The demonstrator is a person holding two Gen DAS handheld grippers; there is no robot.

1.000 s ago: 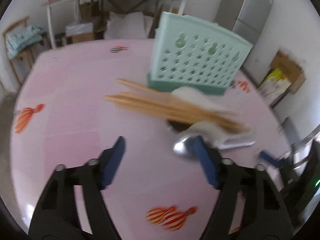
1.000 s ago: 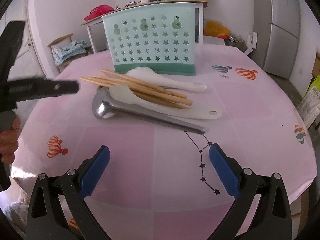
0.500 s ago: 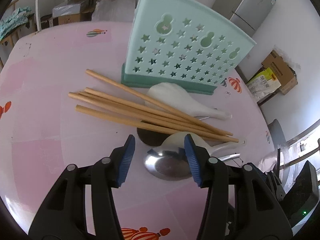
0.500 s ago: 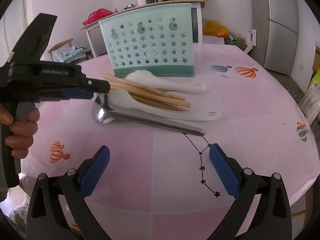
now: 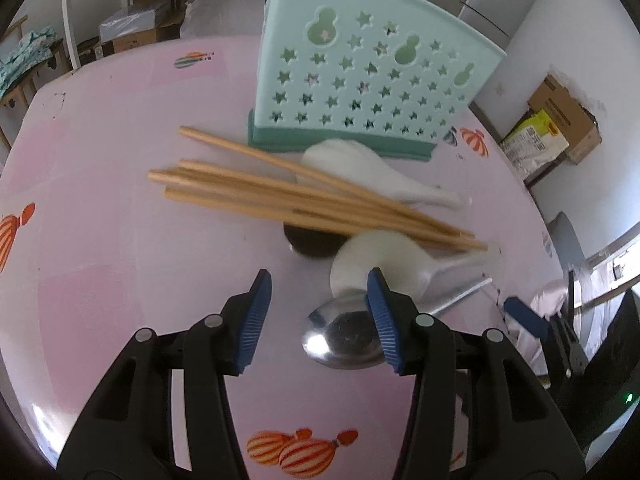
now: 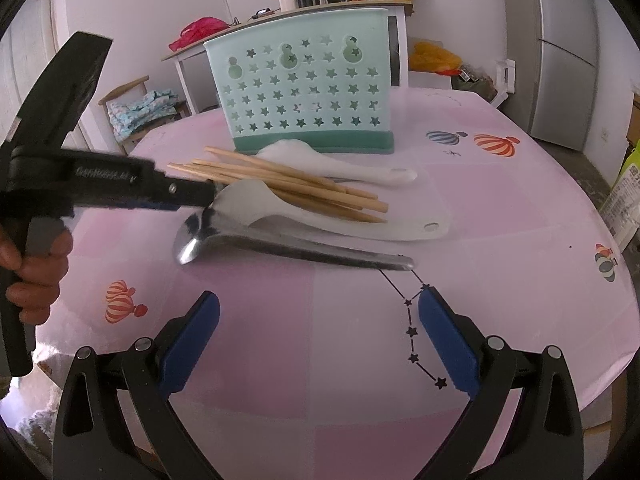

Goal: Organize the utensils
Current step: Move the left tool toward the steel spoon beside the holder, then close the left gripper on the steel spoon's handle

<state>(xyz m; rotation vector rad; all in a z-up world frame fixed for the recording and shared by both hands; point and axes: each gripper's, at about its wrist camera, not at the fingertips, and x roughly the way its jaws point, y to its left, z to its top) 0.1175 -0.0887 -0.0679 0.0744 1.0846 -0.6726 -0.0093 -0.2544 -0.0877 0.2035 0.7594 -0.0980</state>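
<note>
A mint-green utensil holder [image 5: 372, 80] with star holes stands upright on the pink table [image 5: 100, 240]. In front of it lie several wooden chopsticks [image 5: 280, 196], a white soup spoon [image 5: 360, 164], a white rice paddle [image 5: 372, 264] and a metal spoon [image 5: 340, 340]. My left gripper [image 5: 319, 280] is open just above the metal spoon's bowl, with its right finger over the bowl and touching nothing I can see. In the right wrist view the left gripper [image 6: 200, 196] reaches in from the left. My right gripper [image 6: 318, 296] is open over the table's near part, apart from the metal spoon [image 6: 300, 246].
A person's hand [image 6: 36, 264] holds the left gripper's handle. Behind the table stand a fridge [image 6: 568, 60], a side table [image 6: 280, 16] with bottles and a kettle, and a chair [image 6: 136, 108] with cloth. Cardboard boxes [image 5: 560, 120] sit at the right. The table's edge [image 6: 600, 360] curves close.
My left gripper moved in toward the utensil pile and lower, and its jaws narrowed. It now hovers over the metal spoon's bowl. The right gripper stayed still.
</note>
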